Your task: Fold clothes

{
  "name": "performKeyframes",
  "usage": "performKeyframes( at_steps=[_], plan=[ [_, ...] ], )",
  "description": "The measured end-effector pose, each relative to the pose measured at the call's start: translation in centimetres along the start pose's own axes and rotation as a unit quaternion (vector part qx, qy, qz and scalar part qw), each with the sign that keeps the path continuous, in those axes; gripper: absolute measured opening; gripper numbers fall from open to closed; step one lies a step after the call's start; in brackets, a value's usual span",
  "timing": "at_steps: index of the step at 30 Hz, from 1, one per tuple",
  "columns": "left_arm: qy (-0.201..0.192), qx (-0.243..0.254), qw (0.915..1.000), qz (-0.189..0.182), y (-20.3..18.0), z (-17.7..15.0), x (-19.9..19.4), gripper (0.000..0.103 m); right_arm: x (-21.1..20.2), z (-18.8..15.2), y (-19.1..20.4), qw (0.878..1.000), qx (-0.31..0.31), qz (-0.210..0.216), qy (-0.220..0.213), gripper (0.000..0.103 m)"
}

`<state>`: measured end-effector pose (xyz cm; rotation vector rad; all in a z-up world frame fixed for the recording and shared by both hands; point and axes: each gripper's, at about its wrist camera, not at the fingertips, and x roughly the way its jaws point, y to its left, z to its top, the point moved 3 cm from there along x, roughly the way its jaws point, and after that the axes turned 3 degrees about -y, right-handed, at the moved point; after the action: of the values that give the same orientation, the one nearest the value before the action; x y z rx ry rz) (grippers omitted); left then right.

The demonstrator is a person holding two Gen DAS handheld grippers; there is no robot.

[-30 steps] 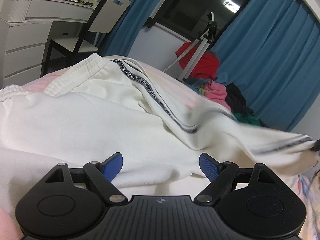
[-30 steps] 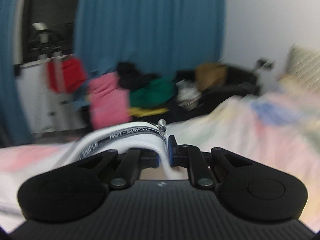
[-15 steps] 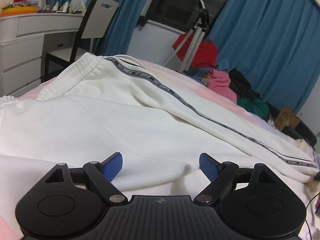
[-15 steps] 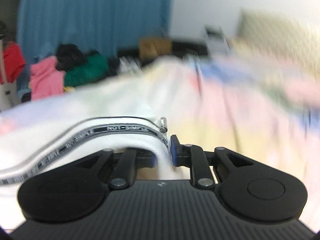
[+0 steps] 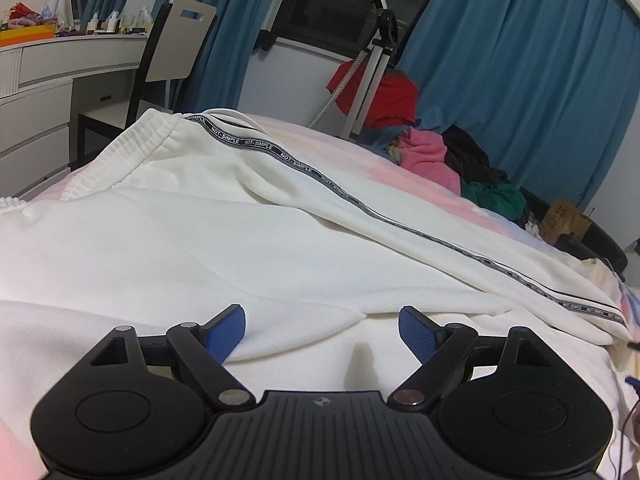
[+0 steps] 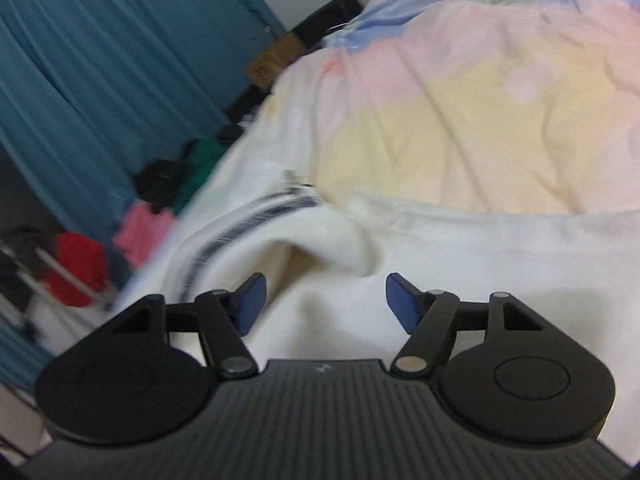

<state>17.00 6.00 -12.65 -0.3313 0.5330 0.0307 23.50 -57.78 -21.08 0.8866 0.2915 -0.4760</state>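
White trousers (image 5: 248,216) with a dark lettered side stripe (image 5: 352,200) lie spread on the bed, one leg folded over the other and the ribbed waistband (image 5: 132,148) at the far left. My left gripper (image 5: 322,330) stands open low over the cloth, nothing between its pads. In the right wrist view the trouser cuff (image 6: 320,240) with the stripe and a small zip pull (image 6: 290,178) lies just ahead of my right gripper (image 6: 324,300). Its jaws are opening and the cloth lies free below them.
A pastel bedcover (image 6: 480,112) lies under the trousers. Beyond the bed's far edge are a pile of clothes (image 5: 448,160), a tripod (image 5: 372,60) with a red garment, blue curtains (image 5: 520,80), a chair (image 5: 168,56) and a white dresser (image 5: 40,92).
My right gripper came down onto the bed with the striped cuff, rolled, and let it go. The upper leg, lifted and blurred before, now lies flat. The left gripper stayed open.
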Motion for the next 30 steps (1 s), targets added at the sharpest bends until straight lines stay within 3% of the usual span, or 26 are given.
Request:
performKeyframes(
  at_steps=[5,8,15,16,18,19,20,24,26,28,30],
  plan=[
    [0.002,0.009,0.9999,-0.010,-0.6,-0.3,-1.1,0.086,1.3,0.1,0.9,0.992,0.096,0.064,0.058,0.075],
    [0.009,0.016,0.9997,-0.015,-1.0,-0.7,-1.4,0.086,4.2,0.1,0.7,0.985,0.136,0.057,0.084,0.083],
    [0.019,0.019,0.9996,-0.011,-1.1,-1.0,0.4,0.086,9.4,3.0,2.7,0.991,0.124,0.040,0.031,0.083],
    [0.021,0.017,0.9996,-0.009,-1.1,-1.0,0.8,0.086,9.9,3.6,3.3,0.991,0.127,0.045,0.022,0.080],
    [0.026,0.013,0.9996,-0.008,-1.1,-0.9,1.5,0.085,10.5,4.9,5.3,0.992,0.114,0.054,0.007,0.057],
    [0.028,0.011,0.9995,-0.008,-1.0,-0.9,1.8,0.085,10.6,5.7,6.9,0.996,0.078,0.044,0.000,0.025],
    [0.029,0.009,0.9995,-0.009,-1.0,-0.8,1.9,0.085,10.5,6.5,8.5,0.998,0.043,0.047,-0.011,0.015],
    [0.024,0.008,0.9996,-0.009,-0.8,-0.7,1.5,0.085,8.1,9.3,13.0,0.987,-0.034,0.141,-0.075,0.013],
    [0.020,0.009,0.9997,-0.007,-0.9,-0.7,1.1,0.085,6.7,9.3,12.8,0.978,-0.068,0.166,-0.107,0.013],
    [0.016,0.012,0.9998,-0.005,-0.9,-0.6,0.8,0.085,7.2,8.1,9.6,0.985,-0.065,0.124,-0.098,0.013],
    [0.010,0.020,0.9997,-0.001,-1.0,-0.5,0.4,0.085,8.8,6.3,5.3,0.996,-0.037,0.062,-0.053,0.013]
  ],
)
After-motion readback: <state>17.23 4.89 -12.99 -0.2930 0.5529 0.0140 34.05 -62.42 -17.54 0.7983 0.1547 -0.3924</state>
